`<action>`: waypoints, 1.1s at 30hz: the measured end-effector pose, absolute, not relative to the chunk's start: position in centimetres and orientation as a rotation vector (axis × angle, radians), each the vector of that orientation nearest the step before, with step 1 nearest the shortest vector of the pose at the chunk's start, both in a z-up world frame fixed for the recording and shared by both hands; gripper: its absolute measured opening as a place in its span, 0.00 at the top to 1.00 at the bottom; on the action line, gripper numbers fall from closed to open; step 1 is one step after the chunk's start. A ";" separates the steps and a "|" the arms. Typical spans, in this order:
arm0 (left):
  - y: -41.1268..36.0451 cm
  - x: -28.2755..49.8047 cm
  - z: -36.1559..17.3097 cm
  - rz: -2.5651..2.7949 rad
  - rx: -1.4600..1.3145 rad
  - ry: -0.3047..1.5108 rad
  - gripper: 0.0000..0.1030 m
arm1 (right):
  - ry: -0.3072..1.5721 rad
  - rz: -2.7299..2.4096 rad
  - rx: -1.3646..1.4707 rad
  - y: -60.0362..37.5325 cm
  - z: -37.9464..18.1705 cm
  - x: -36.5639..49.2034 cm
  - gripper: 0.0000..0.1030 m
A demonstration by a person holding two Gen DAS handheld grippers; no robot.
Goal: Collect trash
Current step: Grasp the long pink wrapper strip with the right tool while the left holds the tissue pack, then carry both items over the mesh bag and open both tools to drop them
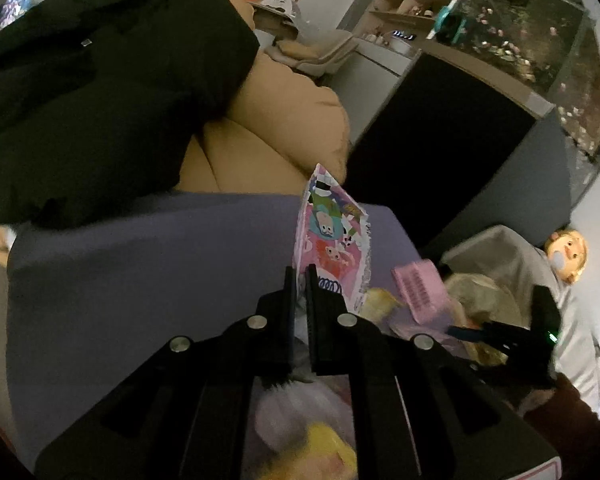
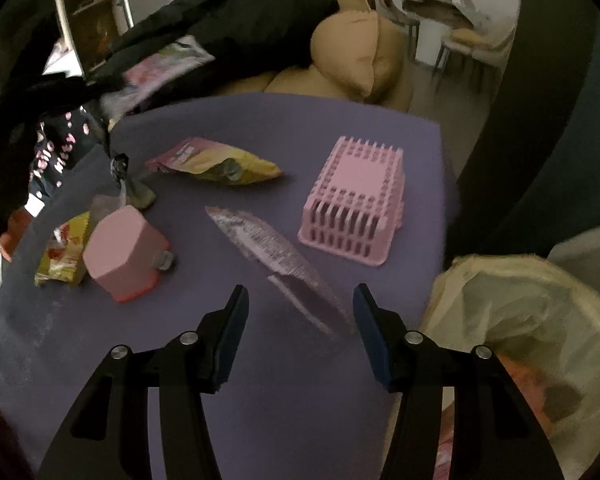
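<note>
My left gripper (image 1: 300, 270) is shut on a pink cartoon-printed wrapper (image 1: 332, 236) and holds it upright above the purple table (image 1: 140, 272). In the right wrist view the same wrapper (image 2: 164, 66) hangs raised at the far left. My right gripper (image 2: 300, 300) is open and empty, low over the table, with a silver-purple wrapper (image 2: 272, 248) lying just ahead between its fingers. A yellow-pink snack bag (image 2: 216, 162), a yellow wrapper (image 2: 64, 250) and a dark crumpled wrapper (image 2: 126, 178) lie on the table. A bin lined with a pale bag (image 2: 532, 320) stands at the right.
An upturned pink slatted basket (image 2: 358, 196) and a pink box (image 2: 124, 252) sit on the table. A tan sofa (image 2: 360, 48) with a black garment (image 2: 228, 20) lies behind. A doll (image 1: 568, 254) and a fish tank (image 1: 540, 40) are at the right.
</note>
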State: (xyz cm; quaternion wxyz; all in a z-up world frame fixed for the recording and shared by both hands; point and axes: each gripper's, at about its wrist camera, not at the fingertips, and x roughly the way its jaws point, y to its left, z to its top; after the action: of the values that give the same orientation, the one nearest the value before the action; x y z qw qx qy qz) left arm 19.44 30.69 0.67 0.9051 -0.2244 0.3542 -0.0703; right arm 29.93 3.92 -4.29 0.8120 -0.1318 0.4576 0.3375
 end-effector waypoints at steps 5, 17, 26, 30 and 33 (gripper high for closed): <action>29.7 15.6 1.1 -0.124 -0.497 0.693 0.95 | 0.987 0.817 -0.231 4.4 -3.4 27.6 0.50; 27.3 9.6 -2.1 -0.135 -0.656 0.713 0.95 | 0.908 0.780 -0.477 10.0 -3.8 28.4 0.61; 24.5 7.4 -2.7 -0.104 -0.579 0.705 0.95 | 0.933 0.762 -0.425 7.3 -2.7 26.3 0.84; 23.6 6.7 -2.8 -0.093 -0.569 0.709 0.95 | 0.918 0.739 -0.383 4.8 -1.4 24.8 0.84; 23.1 6.3 -2.7 -0.081 -0.562 0.711 0.95 | 0.892 0.728 -0.370 3.3 -0.3 23.9 0.84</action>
State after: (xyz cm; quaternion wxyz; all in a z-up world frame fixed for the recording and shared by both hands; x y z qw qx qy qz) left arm 6.28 23.06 -2.71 0.8983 -0.2714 0.3435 -0.0390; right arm 23.92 3.35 -0.32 0.8228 -0.1738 0.4192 0.3423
